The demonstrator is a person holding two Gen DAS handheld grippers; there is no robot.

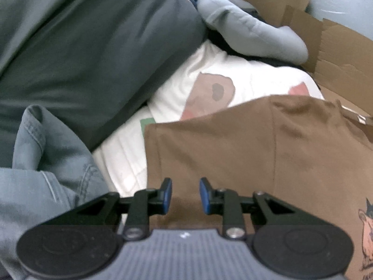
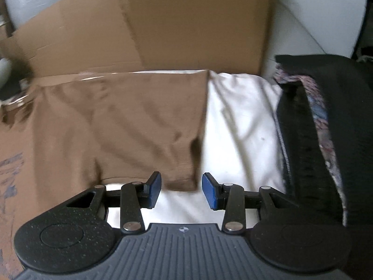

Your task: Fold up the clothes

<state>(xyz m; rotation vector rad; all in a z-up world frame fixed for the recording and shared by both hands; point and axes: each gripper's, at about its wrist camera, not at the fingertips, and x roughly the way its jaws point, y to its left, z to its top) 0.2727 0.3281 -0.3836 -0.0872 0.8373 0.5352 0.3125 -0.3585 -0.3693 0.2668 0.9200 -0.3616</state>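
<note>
Brown cotton T-shirt lies spread on the white printed bedsheet, reaching toward the flattened cardboard at twelve o'clock; no fold yet evident. Left gripper hovers over its body, jaws apart, empty. Right gripper brackets the sleeve edge, jaws apart, not clamped. Judgement: folding barely begun. Blue denim garment at nine o'clock unfolded.

No legible txt anywhere; print on brown shirt & dark marks on cardboard were too blurred to read.
</note>
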